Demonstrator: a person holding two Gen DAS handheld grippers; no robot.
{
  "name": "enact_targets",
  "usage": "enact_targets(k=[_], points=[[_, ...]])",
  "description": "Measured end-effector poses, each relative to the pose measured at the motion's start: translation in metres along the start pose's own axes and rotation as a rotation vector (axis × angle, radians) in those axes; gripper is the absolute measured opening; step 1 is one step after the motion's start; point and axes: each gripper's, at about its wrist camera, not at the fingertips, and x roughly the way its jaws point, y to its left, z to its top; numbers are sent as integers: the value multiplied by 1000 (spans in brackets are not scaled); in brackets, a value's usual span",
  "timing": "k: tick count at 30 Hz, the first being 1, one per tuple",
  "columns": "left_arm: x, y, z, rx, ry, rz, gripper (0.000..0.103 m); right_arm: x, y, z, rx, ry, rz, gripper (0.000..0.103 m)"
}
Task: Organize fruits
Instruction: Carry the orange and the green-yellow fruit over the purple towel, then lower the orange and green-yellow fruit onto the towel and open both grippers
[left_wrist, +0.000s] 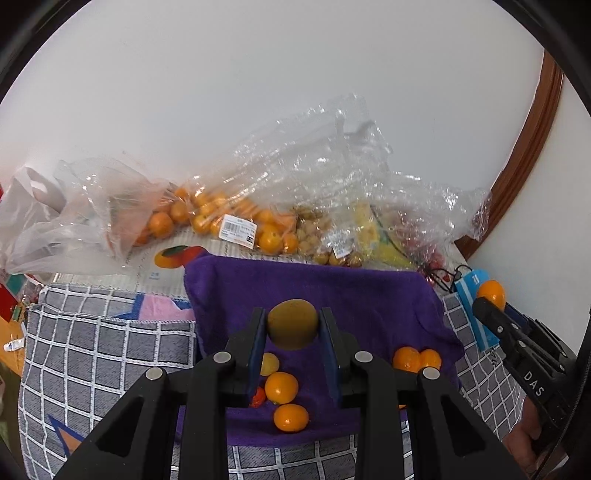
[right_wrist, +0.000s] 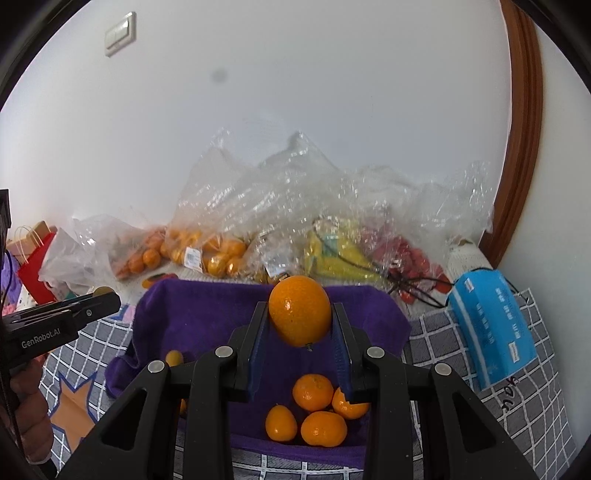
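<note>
A greenish fruit (left_wrist: 292, 324) is clamped between the pads of the left gripper (left_wrist: 292, 328), held above the purple cloth (left_wrist: 369, 295). An orange (right_wrist: 299, 310) is clamped in the right gripper (right_wrist: 300, 314), above the same cloth. Loose oranges (right_wrist: 313, 391) are grouped on the cloth's near right part; more (left_wrist: 281, 387) lie at its near middle. Bagged fruit (left_wrist: 236, 221) is piled beyond the cloth's far edge.

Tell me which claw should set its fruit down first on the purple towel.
Right, probably. The right claw holds an orange directly above a cluster of oranges on the purple towel. The left claw grips a greenish-brown fruit, with no matching pile visible.
</note>
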Motion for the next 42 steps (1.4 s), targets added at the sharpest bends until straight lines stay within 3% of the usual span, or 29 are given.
enact_targets(k=[19,42], points=[[34,-8,4,29,53,18,27,34,-3,-5,2,59,-10,32],[104,42,-8,-24,179,81,27,120,-21,-36,21,227,-39,33]])
